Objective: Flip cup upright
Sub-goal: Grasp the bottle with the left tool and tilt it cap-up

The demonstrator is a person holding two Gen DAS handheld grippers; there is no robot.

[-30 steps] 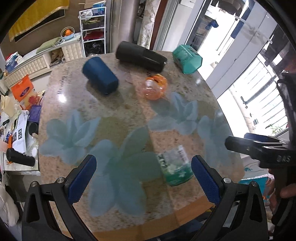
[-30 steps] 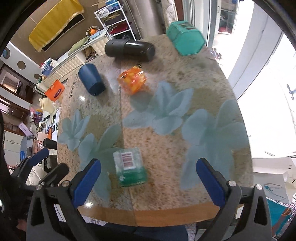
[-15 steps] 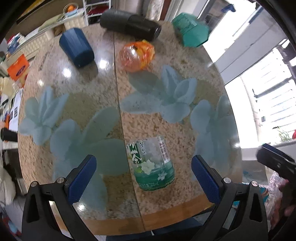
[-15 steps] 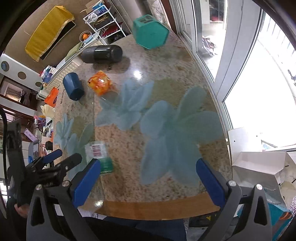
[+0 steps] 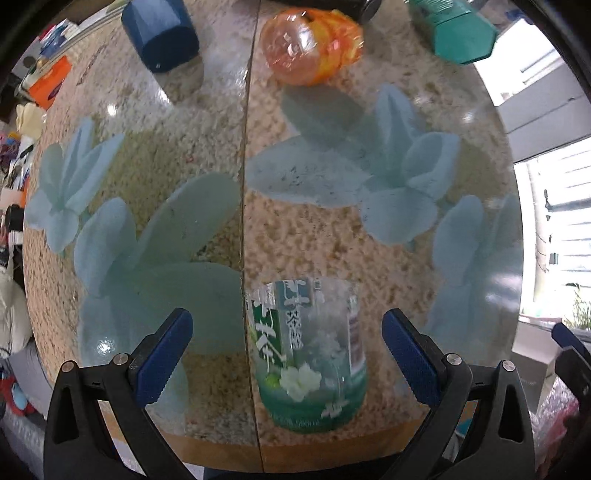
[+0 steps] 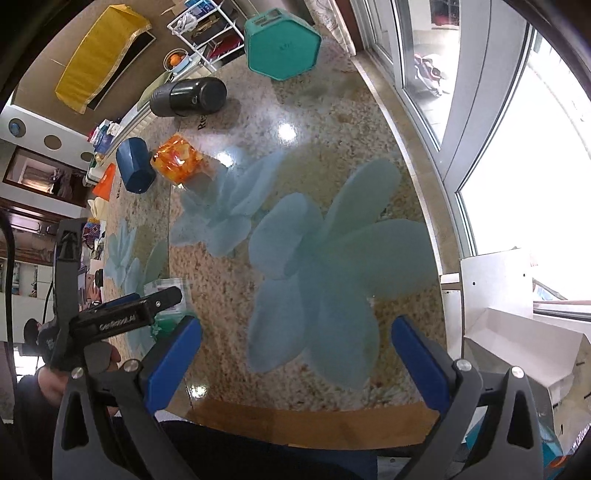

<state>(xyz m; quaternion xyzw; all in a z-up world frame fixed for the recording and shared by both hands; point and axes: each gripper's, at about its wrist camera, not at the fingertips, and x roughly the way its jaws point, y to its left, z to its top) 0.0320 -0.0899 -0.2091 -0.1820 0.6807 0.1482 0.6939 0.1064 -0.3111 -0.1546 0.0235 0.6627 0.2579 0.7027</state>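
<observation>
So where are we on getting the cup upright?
Done: nothing yet. The clear plastic cup with the green printed label lies on its side near the front edge of the speckled stone table. In hand: the left gripper is open with the cup between its blue fingers, no contact visible. The right gripper is open, holding nothing. Left: grasp, flip, release.

In the left wrist view the black flask (image 5: 354, 4) is cut off by the top edge, showing only a sliver. The teal cup (image 5: 454, 31) and blue cup (image 5: 160, 35) also lose their far ends there. The right claw (image 5: 570, 354) shows only as a blurred piece at the right edge. In the right wrist view the left claw (image 6: 147, 306) hides most of the clear cup (image 6: 166, 295); its print is unreadable.
</observation>
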